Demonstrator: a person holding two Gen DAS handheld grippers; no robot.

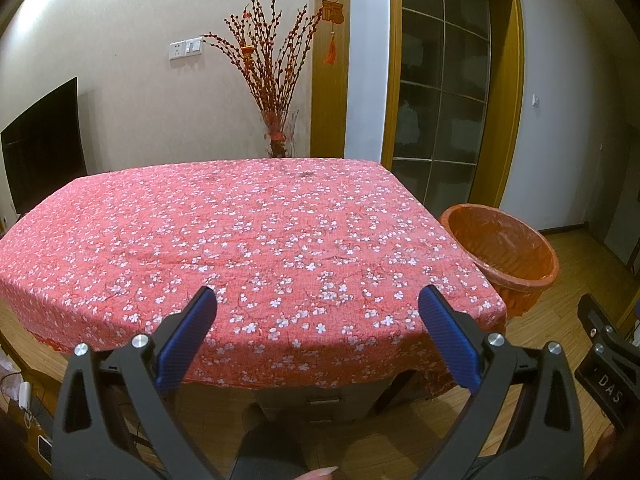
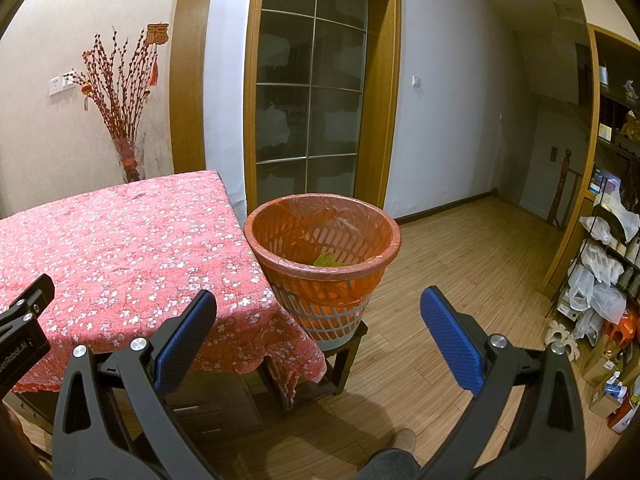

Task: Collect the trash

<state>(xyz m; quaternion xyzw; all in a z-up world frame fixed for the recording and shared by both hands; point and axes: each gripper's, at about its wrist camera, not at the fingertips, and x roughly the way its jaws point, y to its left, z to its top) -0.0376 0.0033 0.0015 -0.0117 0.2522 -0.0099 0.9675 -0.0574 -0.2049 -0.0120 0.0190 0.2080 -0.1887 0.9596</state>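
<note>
Trash basket (image 2: 322, 240) beside table (image 1: 240, 232); left gripper (image 1: 318, 304), right gripper (image 2: 319, 304) jaws spread wide, empty.

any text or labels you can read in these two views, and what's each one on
"DAS" – white letters on the black body of the right gripper, seen at the left wrist view's right edge.
"enRobot.AI" – cut off at the frame edge, on the black body of the left gripper in the right wrist view.
"福" – the red hanging ornament on the wooden door frame.
Labels on the boxes and bottles by the shelf: too small to read.
</note>
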